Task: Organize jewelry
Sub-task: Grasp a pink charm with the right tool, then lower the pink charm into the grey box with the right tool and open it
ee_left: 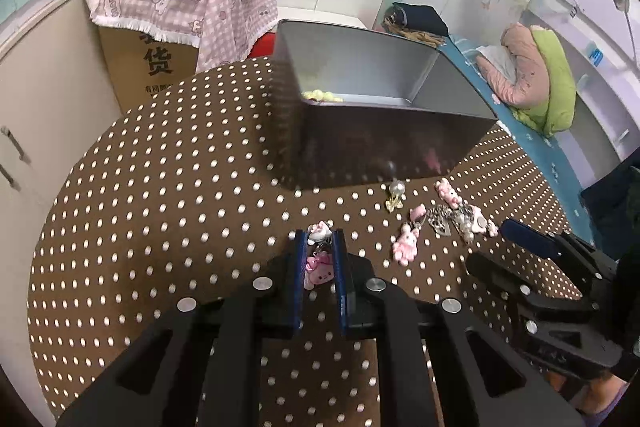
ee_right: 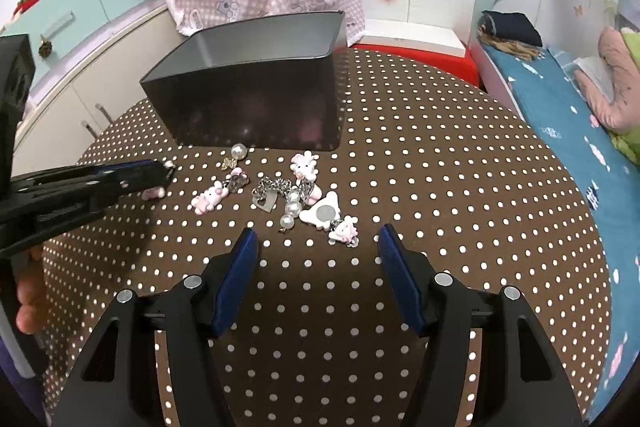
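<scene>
Left tongs [ee_left: 320,247] clamping pink charm [ee_left: 320,265] – right tongs [ee_right: 316,251] agape

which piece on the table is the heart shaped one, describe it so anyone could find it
Start at the dark metal box on the polka-dot tablecloth. In front of it lies a cluster of charms; in its middle a silver chain ends in a flat silver heart pendant. It is the only plain metal piece among pink-and-white figures and pearls.
</scene>
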Tool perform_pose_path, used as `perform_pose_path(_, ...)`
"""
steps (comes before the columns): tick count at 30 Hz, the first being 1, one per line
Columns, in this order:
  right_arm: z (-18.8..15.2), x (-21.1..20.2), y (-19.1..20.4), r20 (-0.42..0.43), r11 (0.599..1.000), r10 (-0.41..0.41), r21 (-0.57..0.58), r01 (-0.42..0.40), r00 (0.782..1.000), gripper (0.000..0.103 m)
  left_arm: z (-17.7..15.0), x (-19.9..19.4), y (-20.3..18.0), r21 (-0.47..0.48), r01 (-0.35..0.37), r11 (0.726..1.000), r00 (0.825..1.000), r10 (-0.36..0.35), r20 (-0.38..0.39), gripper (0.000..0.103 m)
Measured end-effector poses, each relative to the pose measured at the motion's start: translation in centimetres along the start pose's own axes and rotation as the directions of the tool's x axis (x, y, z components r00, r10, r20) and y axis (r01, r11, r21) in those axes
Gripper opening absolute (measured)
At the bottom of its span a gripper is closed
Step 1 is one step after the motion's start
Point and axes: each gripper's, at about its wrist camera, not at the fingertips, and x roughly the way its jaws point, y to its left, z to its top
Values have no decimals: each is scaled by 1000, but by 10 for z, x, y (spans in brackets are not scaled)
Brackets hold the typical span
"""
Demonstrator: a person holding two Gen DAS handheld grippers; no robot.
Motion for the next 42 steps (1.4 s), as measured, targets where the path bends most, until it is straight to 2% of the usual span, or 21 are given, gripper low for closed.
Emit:
perform_pose_path(7, 2, -4, -1, 0, 1000, -24, -5, 24, 1000, 55, -7, -7, 1, -1, 21, 1000, 1000, -21, 5, 11)
perform_pose_path(12, 5, -9, -10, 4, 998, -68, -14, 68, 998, 55, -9, -10, -1, 8, 41, 999, 999, -41, 7, 11)
perform_pose_path(14, 5, -8, -17, -8, 996, -85, -21, 85, 996, 51, -7, -11, 0, 7, 46, 999, 999, -46, 9, 11)
perform_pose_path(18, 8, 0, -18, -16, 997, -67, -45, 66, 998, 47, -7, -12, -2, 10, 57, 998, 998, -57, 10, 11)
perform_pose_path(21, 12, 5, -11, -6, 996, -42, -77, 41, 999, 39, -4, -12, -5, 13, 70, 997, 997, -70, 8, 11)
perform_pose_path(22, 13, 6, -10, -6, 996, -32, -80, 32, 999, 31, -3, -13, -6, 16, 72, 997, 997, -72, 10, 11)
perform_pose_path(25, 17, 9, -6, -15, 996, -6, -85, 5, 1000, 17, 0, -15, -11, 26, 85, 996, 996, -86, 14, 11)
perform_pose_path(29, 18, 6, -5, -20, 997, 3, -72, -5, 1000, 16, 3, -20, -16, 38, 111, 993, 993, -112, 24, 11)
perform_pose_path(35, 26, -23, -7, 38, 998, 22, -52, -20, 999, 16, 16, -39, -22, 54, 182, 982, 982, -184, 51, 11)
perform_pose_path(42, 70, -53, -1, 134, 997, 65, -45, -59, 989, 16, 59, -66, -32, 86, 219, 972, 966, -228, 119, 11)
